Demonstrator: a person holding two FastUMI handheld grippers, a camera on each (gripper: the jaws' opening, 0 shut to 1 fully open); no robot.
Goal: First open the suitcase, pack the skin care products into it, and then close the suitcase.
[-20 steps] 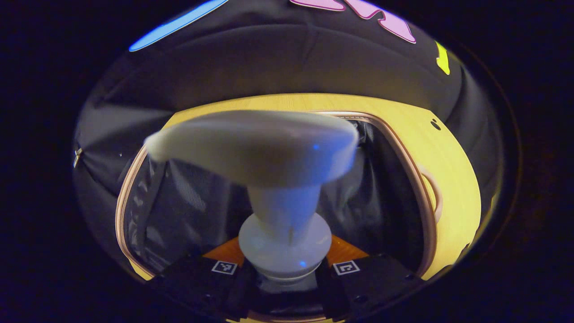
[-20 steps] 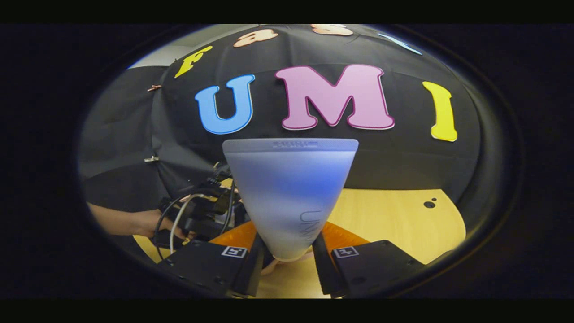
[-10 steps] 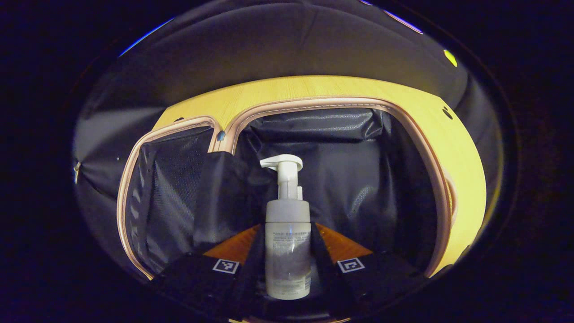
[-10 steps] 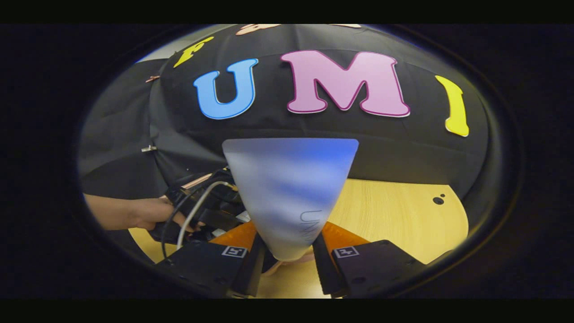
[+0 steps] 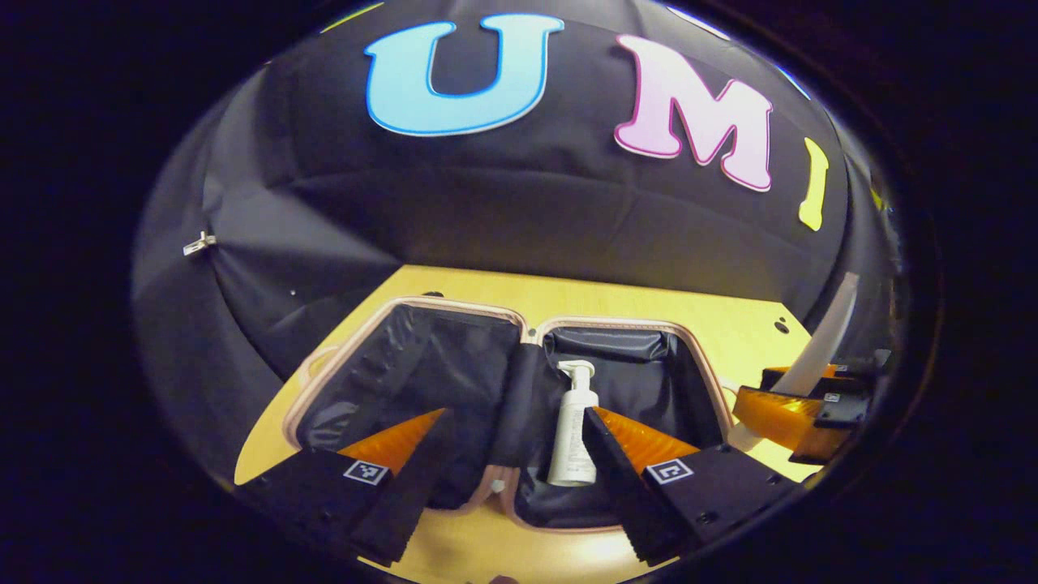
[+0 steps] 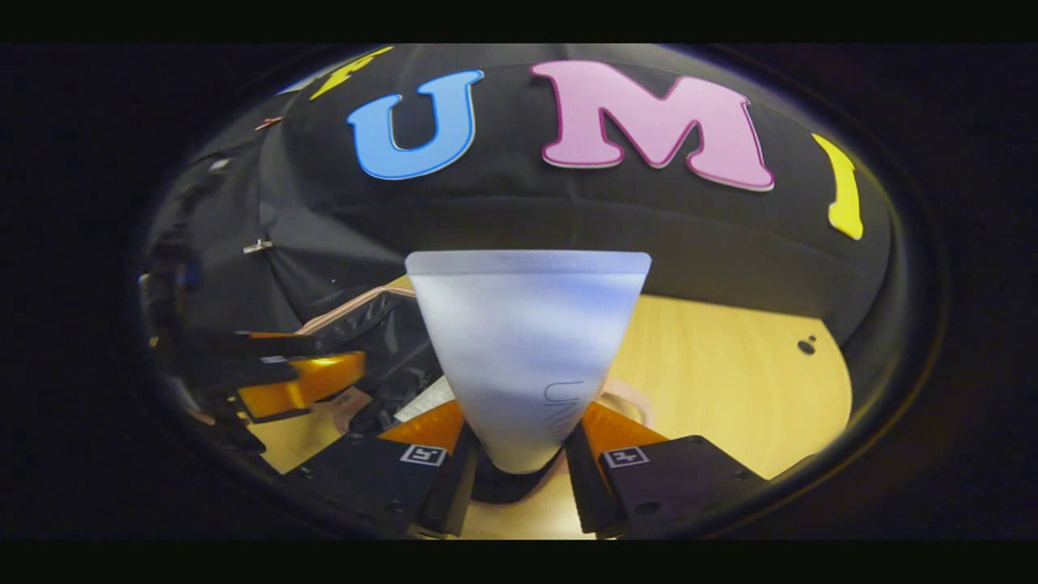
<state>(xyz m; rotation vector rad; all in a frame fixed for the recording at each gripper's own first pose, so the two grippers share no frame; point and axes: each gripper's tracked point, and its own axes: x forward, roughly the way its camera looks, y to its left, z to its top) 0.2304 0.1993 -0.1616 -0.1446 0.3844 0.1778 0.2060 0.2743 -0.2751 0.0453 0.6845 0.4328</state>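
Now your left gripper [image 5: 503, 474] hangs wide open above the open suitcase [image 5: 389, 369] on the table [image 5: 616, 300] — the pump bottle [image 5: 572, 430] lies in its right half, touching neither finger. Your right gripper [image 6: 519, 478] is clamped on the narrow end of a white tube [image 6: 527, 341], fingers pressing both sides — just beside the suitcase's right edge.

Suitcase [image 5: 422, 365]: black lining, pale pink rim. Pump bottle [image 5: 572, 434] at its 3 o'clock half: white. Tube [image 6: 527, 341]: frosted white, grey lettering. Table [image 5: 616, 304]: light yellow wood grain.
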